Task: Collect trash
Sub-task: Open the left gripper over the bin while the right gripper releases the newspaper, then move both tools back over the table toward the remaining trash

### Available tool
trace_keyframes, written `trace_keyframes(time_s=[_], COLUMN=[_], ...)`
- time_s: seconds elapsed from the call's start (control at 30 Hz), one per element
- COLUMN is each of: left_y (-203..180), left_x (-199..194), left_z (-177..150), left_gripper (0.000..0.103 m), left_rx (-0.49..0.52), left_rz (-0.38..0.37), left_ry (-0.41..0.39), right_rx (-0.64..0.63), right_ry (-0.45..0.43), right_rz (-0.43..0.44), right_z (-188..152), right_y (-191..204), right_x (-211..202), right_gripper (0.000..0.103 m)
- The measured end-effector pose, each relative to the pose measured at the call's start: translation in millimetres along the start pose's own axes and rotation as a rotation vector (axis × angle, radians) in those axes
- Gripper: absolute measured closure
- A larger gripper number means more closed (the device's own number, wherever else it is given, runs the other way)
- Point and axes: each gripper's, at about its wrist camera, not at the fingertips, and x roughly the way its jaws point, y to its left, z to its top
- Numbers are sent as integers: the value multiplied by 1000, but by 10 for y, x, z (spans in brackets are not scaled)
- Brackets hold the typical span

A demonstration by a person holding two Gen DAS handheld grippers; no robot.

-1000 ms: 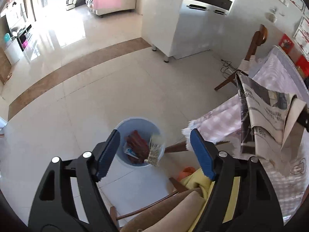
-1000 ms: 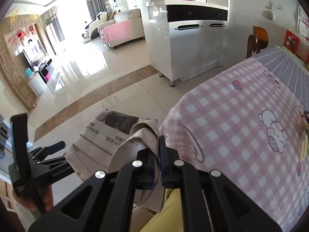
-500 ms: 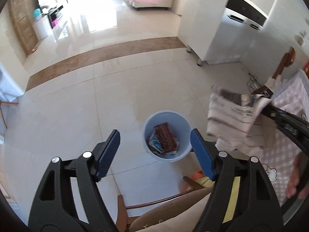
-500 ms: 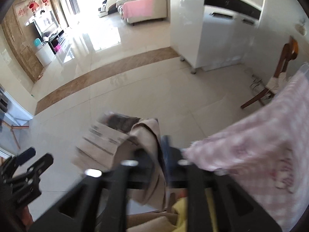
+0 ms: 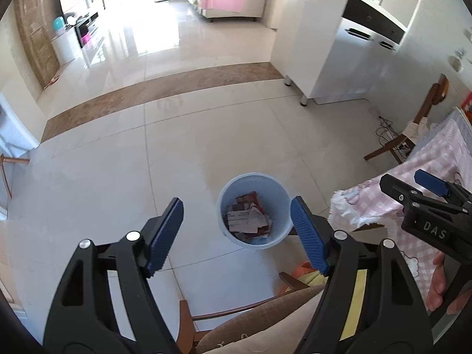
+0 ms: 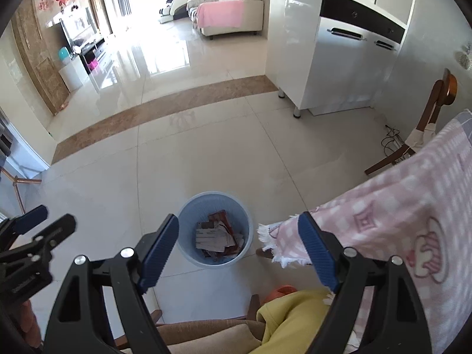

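Opening over blue bin [image 6: 188,253]: right hand-held gripper [image 6: 238,250], empty; newspaper [image 6: 214,237] inside. Left hand-held gripper [image 5: 237,233] wide, empty.

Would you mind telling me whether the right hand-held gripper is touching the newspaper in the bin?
Apart: in the right wrist view the opening right hand-held gripper hangs empty above the newspaper, inside the bin.
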Motion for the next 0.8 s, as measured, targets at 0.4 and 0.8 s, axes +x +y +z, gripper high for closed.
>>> trace_keyframes(time_s=[0.4,0.8], left_y=[-751,-1957], left_x=[-426,-776], left_z=[37,-79], left_gripper=[29,29], left_rx=[122,321], left_rz=[-83,-262], left_ry=[-92,-129], right_rx=[143,394], right_ry=[-245,-379], right_rz=[28,-137], right_z=[-196,-795], right_y=[-732,-1960], right_x=[-1108,-1914], right_gripper=[22,22])
